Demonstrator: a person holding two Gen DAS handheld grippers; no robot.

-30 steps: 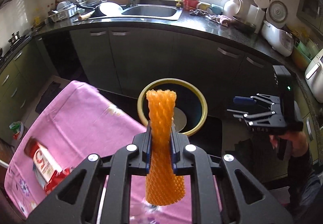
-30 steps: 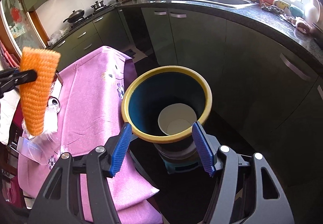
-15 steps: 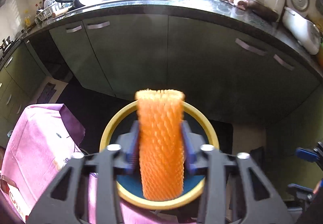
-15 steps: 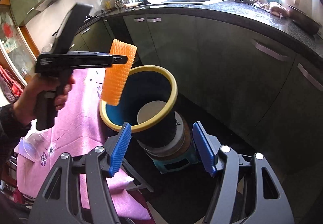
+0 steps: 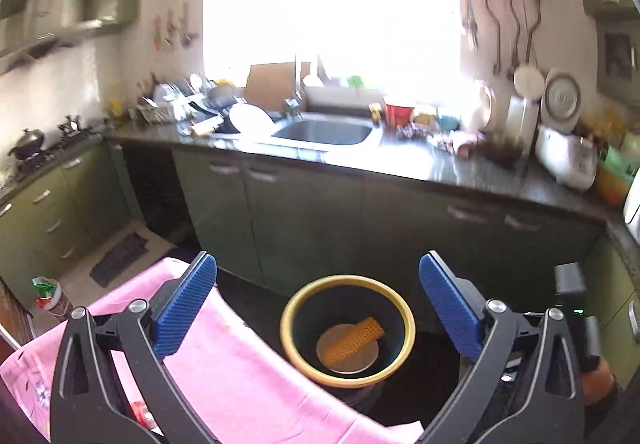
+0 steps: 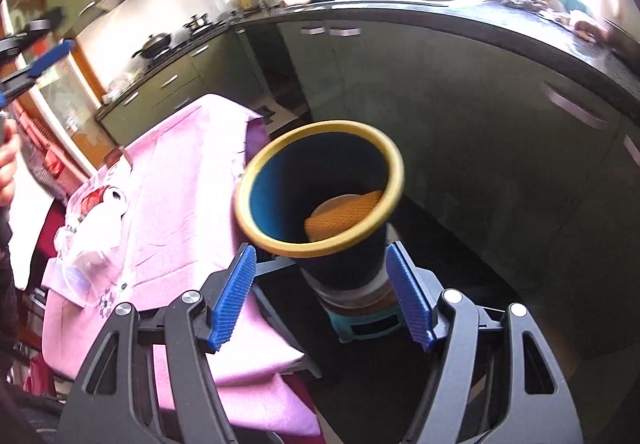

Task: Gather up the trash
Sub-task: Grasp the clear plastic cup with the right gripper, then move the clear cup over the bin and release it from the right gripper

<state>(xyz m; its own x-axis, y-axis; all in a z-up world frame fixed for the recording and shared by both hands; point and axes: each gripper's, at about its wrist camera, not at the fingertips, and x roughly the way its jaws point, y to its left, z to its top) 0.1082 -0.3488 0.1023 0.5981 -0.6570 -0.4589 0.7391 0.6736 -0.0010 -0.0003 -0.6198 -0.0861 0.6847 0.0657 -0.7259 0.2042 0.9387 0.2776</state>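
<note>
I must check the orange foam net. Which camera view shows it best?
The left wrist view: the orange foam net lies whole on the bottom of the bin. In the right wrist view the bin's yellow rim hides part of it.

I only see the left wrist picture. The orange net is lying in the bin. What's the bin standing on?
Observer: The right wrist view shows the bin raised on a teal stand.
Operator: Is the right gripper holding something?
Observer: No. It is open and empty, and the bin shows between its pads.
Operator: Any more trash?
Observer: Yes. A can and some clear plastic lie on the pink cloth.
</note>
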